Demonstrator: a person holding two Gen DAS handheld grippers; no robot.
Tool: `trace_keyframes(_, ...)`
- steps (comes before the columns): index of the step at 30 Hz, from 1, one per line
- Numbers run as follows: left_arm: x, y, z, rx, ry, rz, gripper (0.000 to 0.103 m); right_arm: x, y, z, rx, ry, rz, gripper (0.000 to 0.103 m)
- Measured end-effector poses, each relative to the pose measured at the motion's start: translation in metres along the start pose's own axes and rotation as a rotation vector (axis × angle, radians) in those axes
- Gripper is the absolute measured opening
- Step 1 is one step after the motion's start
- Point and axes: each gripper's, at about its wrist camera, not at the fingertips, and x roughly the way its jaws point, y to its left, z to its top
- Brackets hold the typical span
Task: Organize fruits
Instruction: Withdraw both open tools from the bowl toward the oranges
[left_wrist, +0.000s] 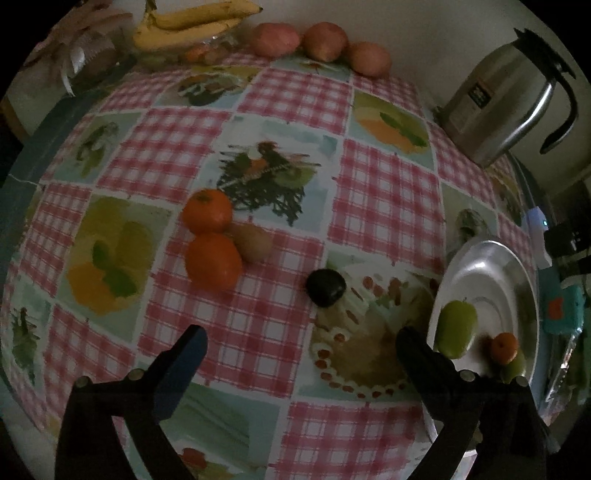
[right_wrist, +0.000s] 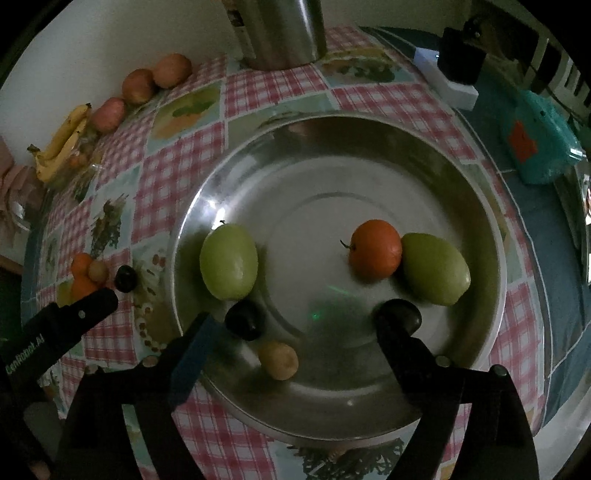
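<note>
My left claw (left_wrist: 301, 345) is spread wide, empty, low centre of its frame over the tablecloth (left_wrist: 384, 192). Just above it: dark plum (left_wrist: 326, 287); further up-left, 2 oranges (left_wrist: 212, 236) w/ a kiwi (left_wrist: 254, 242) touching. My right claw (right_wrist: 295, 325) is also wide, nothing gripped, over the steel plate (right_wrist: 369, 155), which holds 2 green fruits (right_wrist: 229, 262), an orange (right_wrist: 376, 248), 2 dark plums (right_wrist: 245, 319) and a small tan fruit (right_wrist: 279, 360).

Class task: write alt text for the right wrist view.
A steel plate on a checked tablecloth holds two green fruits, an orange, two dark plums and a small tan fruit, with the open right gripper above it.
</note>
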Motion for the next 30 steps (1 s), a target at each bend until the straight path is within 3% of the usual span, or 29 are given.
trace_keyframes(2,-0.002,0.001,0.002,0.003,-0.015,0.01,0.103,-0.001,0.002,0.0,-0.006,-0.008,0.001,0.097)
trace_keyframes(12,-0.013,0.01,0.014,0.036,-0.105,0.042,0.103,-0.01,0.01,0.001,-0.013,-0.074,0.032,0.097)
trace_keyframes(16,-0.019,0.012,0.019,0.059,-0.157,-0.007,0.103,-0.013,0.011,0.002,0.008,-0.096,0.051,0.097)
trace_keyframes(21,-0.019,0.013,0.021,0.06,-0.135,-0.064,0.103,-0.014,0.018,0.005,0.002,-0.106,0.048,0.097)
trace_keyframes(30,-0.027,0.017,0.026,0.111,-0.197,0.009,0.103,-0.025,0.027,0.008,-0.03,-0.183,0.024,0.097)
